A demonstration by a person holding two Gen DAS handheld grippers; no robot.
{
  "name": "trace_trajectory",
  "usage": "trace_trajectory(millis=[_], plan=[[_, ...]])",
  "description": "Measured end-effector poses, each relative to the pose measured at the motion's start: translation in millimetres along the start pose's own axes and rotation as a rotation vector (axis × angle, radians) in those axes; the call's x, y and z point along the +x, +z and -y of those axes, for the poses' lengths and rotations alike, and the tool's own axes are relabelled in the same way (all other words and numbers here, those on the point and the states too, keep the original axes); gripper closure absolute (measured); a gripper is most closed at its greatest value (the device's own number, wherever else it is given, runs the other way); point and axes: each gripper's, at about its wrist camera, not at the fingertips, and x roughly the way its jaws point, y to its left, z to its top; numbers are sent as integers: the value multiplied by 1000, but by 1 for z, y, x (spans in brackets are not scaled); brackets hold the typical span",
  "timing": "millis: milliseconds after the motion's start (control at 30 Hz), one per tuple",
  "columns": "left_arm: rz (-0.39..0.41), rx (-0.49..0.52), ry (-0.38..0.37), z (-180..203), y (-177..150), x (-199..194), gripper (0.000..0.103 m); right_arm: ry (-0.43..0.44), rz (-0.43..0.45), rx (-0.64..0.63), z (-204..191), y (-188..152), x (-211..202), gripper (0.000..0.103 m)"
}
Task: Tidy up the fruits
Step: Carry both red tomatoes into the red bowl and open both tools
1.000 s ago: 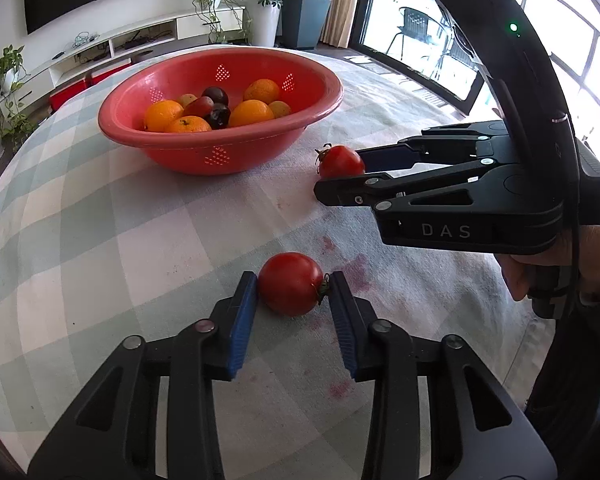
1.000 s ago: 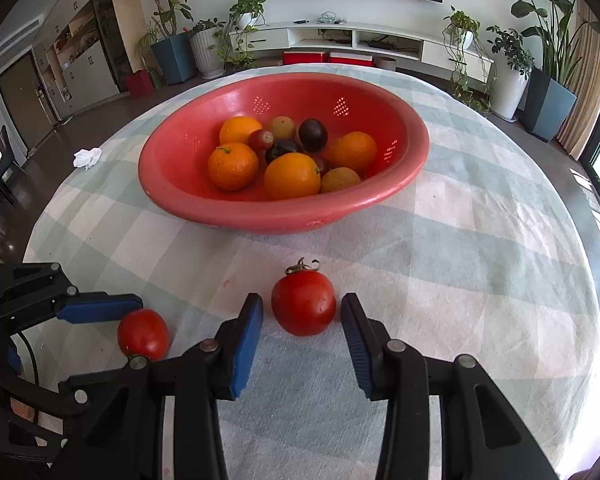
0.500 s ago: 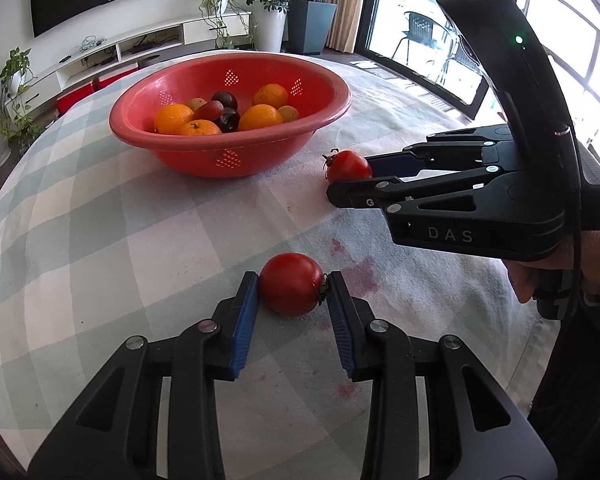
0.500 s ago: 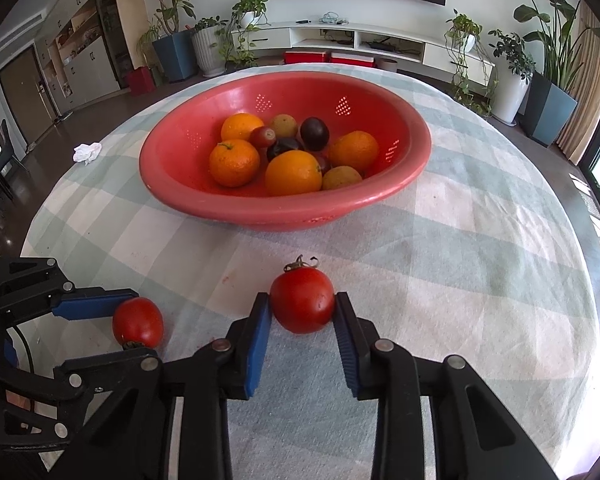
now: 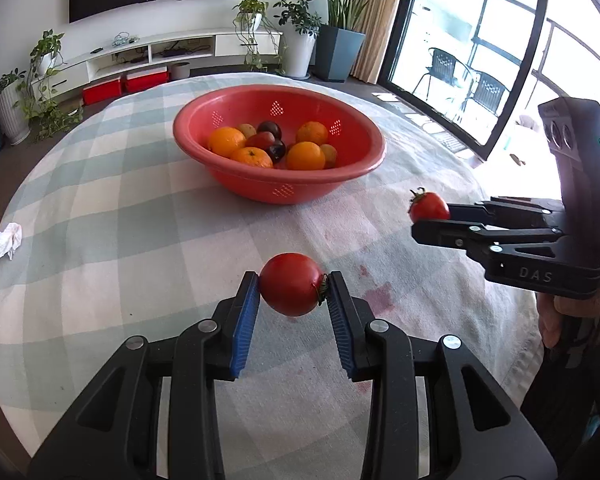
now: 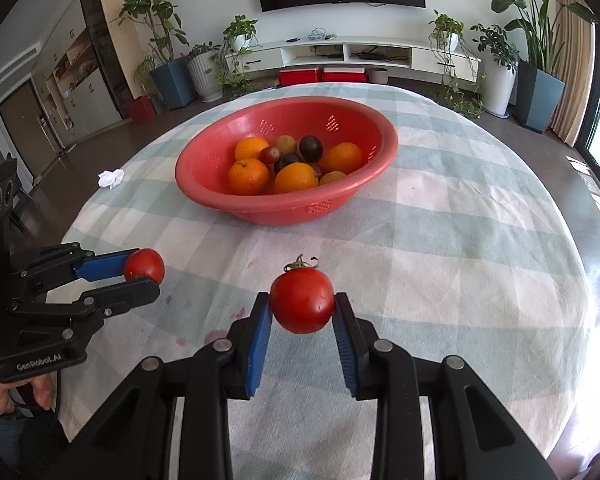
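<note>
My left gripper has its jaws clamped on a red tomato, raised above the checked cloth of the bench. My right gripper pinches a second tomato with a green stem, also held clear of the cloth. The red basket sits beyond both, holding oranges and dark plums. A crumpled tissue lies near the bench's left edge.

"DAS" on right tool; "GenRobot.AI" (small print) on left tool.
</note>
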Motion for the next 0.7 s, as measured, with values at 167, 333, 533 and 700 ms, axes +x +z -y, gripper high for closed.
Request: trace_trajectory(millis=[167, 333, 533, 700], plan=[[48, -16, 18, -11, 16, -21, 71, -33, 58, 73, 22, 5, -28, 69], [98, -22, 42, -25, 47, -39, 71, -73, 138, 102, 41, 35, -54, 69], [139, 15, 51, -16, 103, -38, 71, -68, 253, 65, 33, 90, -69, 69], [112, 34, 42, -3, 132, -7, 71, -20, 251, 54, 19, 122, -34, 69]])
